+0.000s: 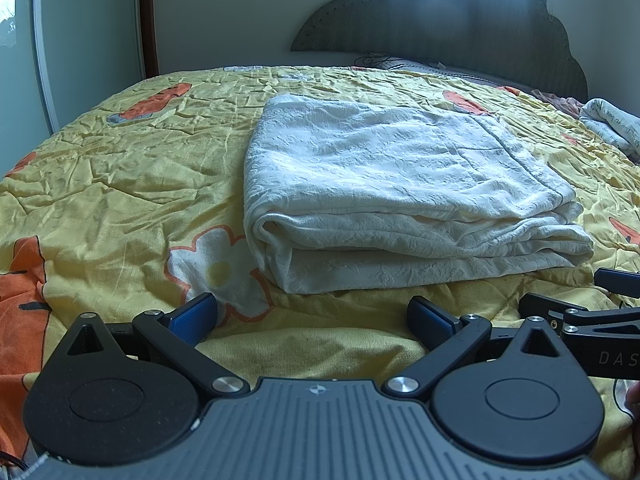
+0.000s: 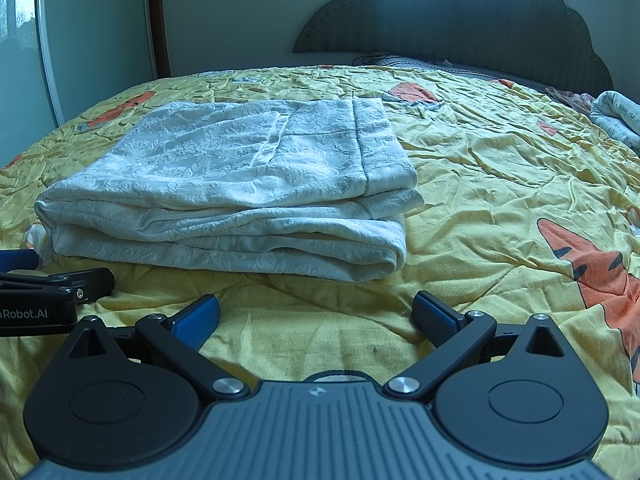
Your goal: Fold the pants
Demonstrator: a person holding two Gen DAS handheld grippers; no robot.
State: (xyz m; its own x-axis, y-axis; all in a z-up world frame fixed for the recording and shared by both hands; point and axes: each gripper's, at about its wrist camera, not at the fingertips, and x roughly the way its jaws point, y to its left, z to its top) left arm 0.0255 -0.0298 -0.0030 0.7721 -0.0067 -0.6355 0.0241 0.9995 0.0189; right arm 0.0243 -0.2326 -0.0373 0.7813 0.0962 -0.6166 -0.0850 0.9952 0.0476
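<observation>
Left wrist view: white pants point(image 1: 400, 184) folded into a thick, layered rectangle, lying flat on a yellow bedspread point(image 1: 120, 184) printed with orange figures and a white flower point(image 1: 218, 270). Stacked fold edges facing the camera; bundle just ahead of the left gripper point(image 1: 312, 318) and slightly to its right. Blue-padded fingers point(image 1: 194, 314) spread wide, holding nothing, apart from the cloth, low over bare bedspread. Part of the right gripper point(image 1: 600, 316) visible at the right edge, close alongside. Dark scalloped headboard point(image 1: 460, 12) at the far end of the bed; crumpled printed cloth point(image 1: 612, 124) at far right near it; sliding door point(image 1: 84, 32) with flower decals at left.

Right wrist view: same pants point(image 2: 240, 184) ahead and to the left of the right gripper point(image 2: 316, 318), seam and hem band on the top layer, layered edges toward the camera. Fingers point(image 2: 434, 318) of this gripper also wide apart, empty, not touching the pants, low over the bedspread point(image 2: 500, 168). Left gripper point(image 2: 52, 292) entering at the left edge, beside the near left corner of the bundle; contact with the cloth not discernible. Orange striped figure point(image 2: 600, 268) on the bedspread at right. Headboard point(image 2: 460, 16) and printed cloth point(image 2: 616, 116) beyond; door point(image 2: 96, 20) at left.
</observation>
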